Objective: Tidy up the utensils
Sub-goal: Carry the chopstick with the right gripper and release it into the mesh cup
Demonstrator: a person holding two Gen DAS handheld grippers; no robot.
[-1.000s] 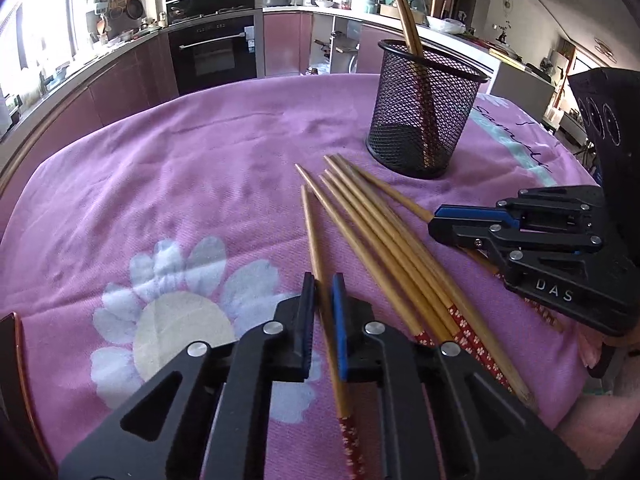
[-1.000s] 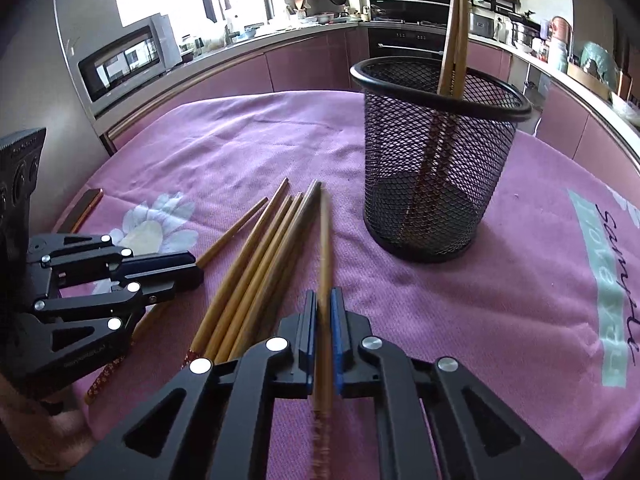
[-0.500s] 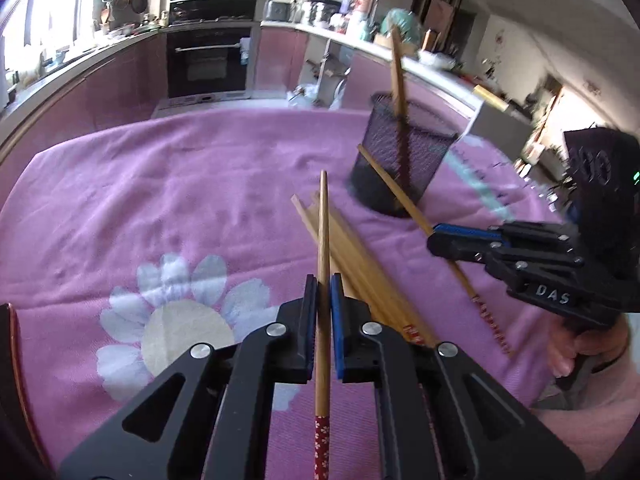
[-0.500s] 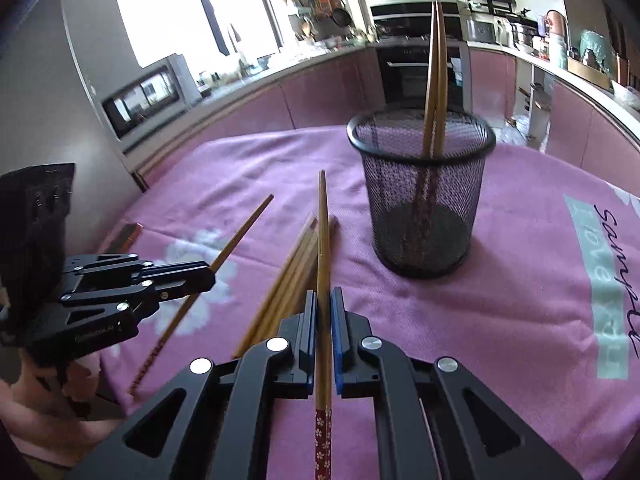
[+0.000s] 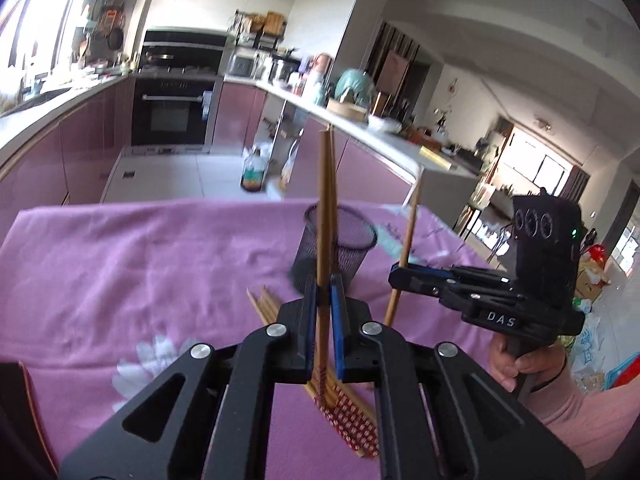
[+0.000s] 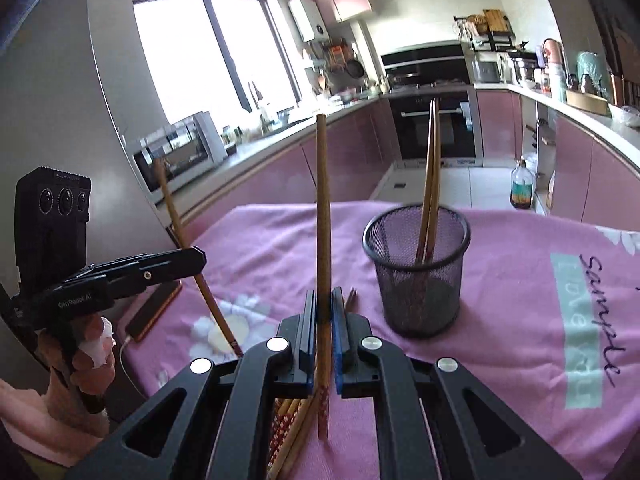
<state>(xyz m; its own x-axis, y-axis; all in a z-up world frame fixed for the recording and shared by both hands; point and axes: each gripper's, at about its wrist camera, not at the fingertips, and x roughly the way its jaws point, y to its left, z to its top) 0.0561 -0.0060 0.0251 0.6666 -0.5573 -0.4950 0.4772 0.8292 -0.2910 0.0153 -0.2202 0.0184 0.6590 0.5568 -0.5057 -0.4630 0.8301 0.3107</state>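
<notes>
My left gripper (image 5: 323, 285) is shut on a wooden chopstick (image 5: 325, 200) that stands nearly upright, lifted off the pink cloth. My right gripper (image 6: 324, 305) is shut on another chopstick (image 6: 323, 200), also upright. Each gripper shows in the other's view: the right gripper (image 5: 394, 278) with its tilted chopstick (image 5: 409, 236), the left gripper (image 6: 199, 257) with its chopstick (image 6: 176, 216). The black mesh cup (image 6: 420, 280) stands ahead and to the right with two chopsticks (image 6: 431, 180) in it. Several loose chopsticks (image 5: 348, 420) lie on the cloth under the grippers.
A phone (image 6: 154, 312) lies at the table's left edge by the person's hand (image 6: 86, 344). The tablecloth (image 5: 140, 264) ends at the far edge; beyond it a bottle (image 5: 253, 172) stands on the kitchen floor. Pink cabinets and an oven line the back.
Both grippers have risen from the cloth, each carrying its chopstick, which swung from lying flat to nearly upright. The mesh cup now looks lower and farther off.
</notes>
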